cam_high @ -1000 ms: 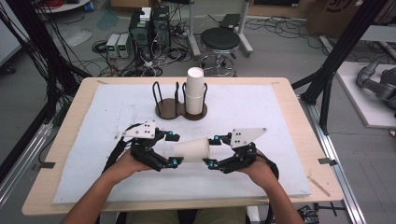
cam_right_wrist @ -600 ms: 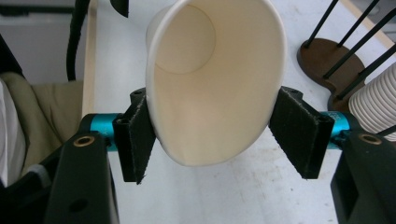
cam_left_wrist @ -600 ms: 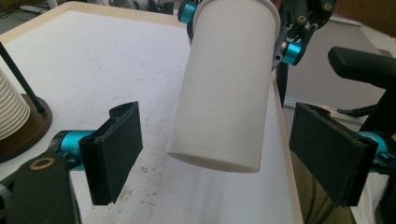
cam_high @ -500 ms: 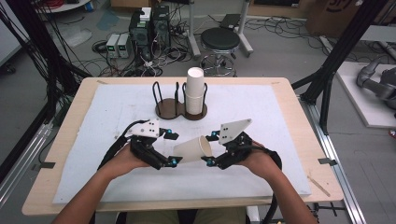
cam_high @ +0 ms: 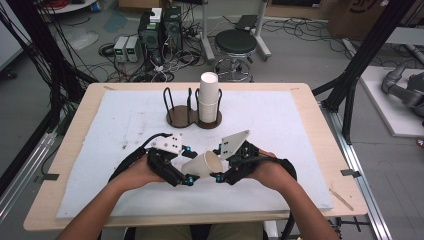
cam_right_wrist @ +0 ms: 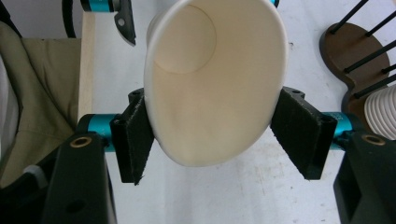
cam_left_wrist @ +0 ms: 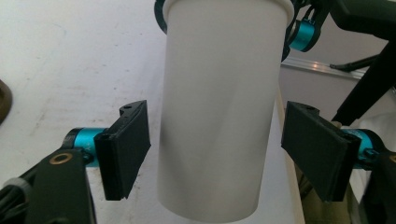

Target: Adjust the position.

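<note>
Left claw [cam_high: 186, 176]: it is sitting near the front edge of the table, in the person's left hand [cam_high: 137, 172]. Its jaws are standing open on both sides of the cup's closed end. In the left gripper view a clear gap is showing between each black pad and the cup wall, so it is not squeezing the cup.

Right claw [cam_high: 220, 165]: it is sitting just beside the left one, in the person's right hand [cam_high: 267, 170]. Its jaws are pressing on the rim end of the cup. In the right gripper view both pads [cam_right_wrist: 135, 140] are touching the cup wall and the round mouth is looking squashed into an oval.

Paper cup [cam_high: 202, 165]: it is lying on its side in the air between the two claws, above the white mat. The open mouth is pointing toward the right claw and the bottom toward the left claw.

Stack of cups [cam_high: 209, 97]: it is standing upright in the right ring of the holder, well apart from the claws, toward the far side of the table.

Cup holder [cam_high: 180, 116]: it is a brown base with thin black wire posts; the left ring is holding no cup.

Mat [cam_high: 300, 150]: white, it is covering most of the wooden table [cam_high: 85, 115].
</note>
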`<action>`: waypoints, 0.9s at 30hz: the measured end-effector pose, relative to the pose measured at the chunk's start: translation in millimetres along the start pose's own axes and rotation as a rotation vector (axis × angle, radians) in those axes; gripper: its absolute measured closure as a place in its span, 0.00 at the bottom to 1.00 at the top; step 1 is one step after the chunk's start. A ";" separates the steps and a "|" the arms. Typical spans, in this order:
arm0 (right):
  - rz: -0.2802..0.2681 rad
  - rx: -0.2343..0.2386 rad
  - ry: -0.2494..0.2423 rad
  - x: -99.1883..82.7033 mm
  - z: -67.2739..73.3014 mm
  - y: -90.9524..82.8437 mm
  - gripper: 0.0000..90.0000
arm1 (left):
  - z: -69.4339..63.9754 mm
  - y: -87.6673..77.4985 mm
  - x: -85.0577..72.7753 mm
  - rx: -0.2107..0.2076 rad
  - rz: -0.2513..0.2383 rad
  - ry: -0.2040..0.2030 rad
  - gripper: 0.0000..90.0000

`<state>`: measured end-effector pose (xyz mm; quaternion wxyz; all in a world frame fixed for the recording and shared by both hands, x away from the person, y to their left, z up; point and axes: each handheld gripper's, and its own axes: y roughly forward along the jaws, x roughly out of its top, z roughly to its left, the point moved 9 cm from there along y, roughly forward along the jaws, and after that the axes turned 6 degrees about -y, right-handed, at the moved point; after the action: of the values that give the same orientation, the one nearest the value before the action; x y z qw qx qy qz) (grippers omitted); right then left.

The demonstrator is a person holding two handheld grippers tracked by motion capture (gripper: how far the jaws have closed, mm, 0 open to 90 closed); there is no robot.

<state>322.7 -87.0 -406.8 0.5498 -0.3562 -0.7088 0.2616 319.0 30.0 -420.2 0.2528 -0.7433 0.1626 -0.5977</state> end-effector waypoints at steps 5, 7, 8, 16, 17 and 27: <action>0.017 0.011 -0.018 0.2 3.0 4.6 0.37 | -0.6 5.6 -4.6 -0.012 0.041 0.004 0.30; 0.030 0.017 -0.026 -0.1 4.7 6.4 0.37 | -1.0 7.8 -6.8 -0.019 0.057 0.006 0.33; 0.037 0.025 -0.021 -0.2 6.5 6.9 0.37 | -1.1 8.9 -7.9 -0.021 0.066 0.007 0.34; 0.076 0.042 -0.048 1.3 10.7 12.1 0.37 | -2.8 14.7 -13.1 -0.048 0.103 -0.004 0.37; 0.078 0.041 -0.052 1.8 10.5 12.5 0.37 | -3.0 14.7 -13.6 -0.051 0.108 0.001 0.37; 0.079 0.049 -0.047 0.7 10.8 13.1 0.32 | -2.5 16.4 -13.3 -0.051 0.091 0.020 0.38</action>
<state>315.0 -78.3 -419.1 0.5308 -0.3640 -0.7003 0.3086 314.4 23.3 -439.9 0.2588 -0.7354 0.2138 -0.5886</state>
